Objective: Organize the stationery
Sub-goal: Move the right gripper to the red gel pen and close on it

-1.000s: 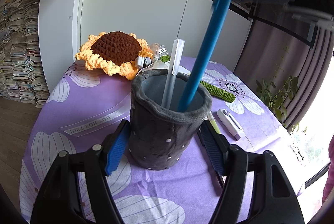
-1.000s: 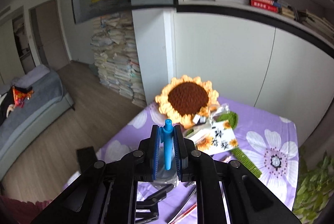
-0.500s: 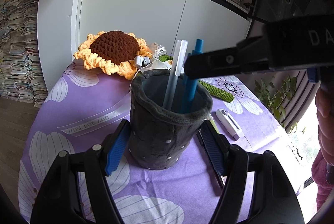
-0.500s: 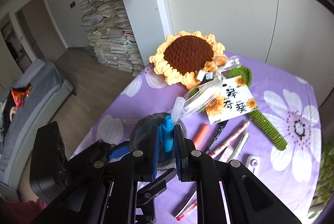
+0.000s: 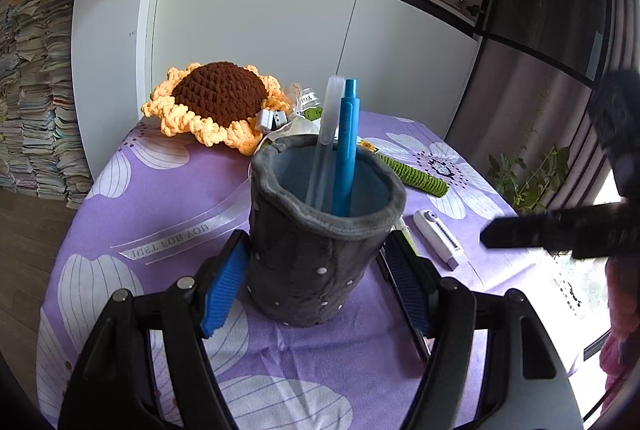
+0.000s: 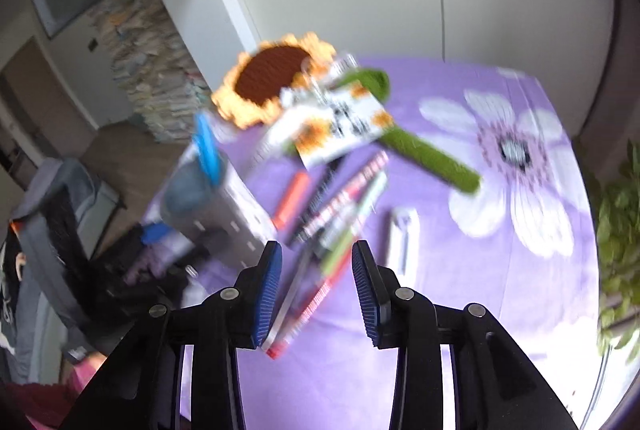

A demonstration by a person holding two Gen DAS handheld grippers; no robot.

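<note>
Left tool [image 5: 316, 278] clamps the pen holder [image 5: 320, 250]; right tool [image 6: 316, 286], just parted and empty over blurred, probably overlapping pens [image 6: 340, 213], risks snagging two.

A pen holder [image 5: 320, 254] stands at centre frame on the table [image 5: 168, 197], two pens [image 5: 345, 153] upright inside. A crocheted sunflower [image 5: 216, 105] lies behind it, upper left; a correction tape [image 5: 438, 238] lies to its right.

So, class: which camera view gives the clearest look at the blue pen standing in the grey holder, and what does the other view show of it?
The left wrist view: the blue pen stands sharp and central, upright in the grey holder beside a clear tube. The right wrist view shows it only as a small blurred blue streak at the holder's rim.
</note>
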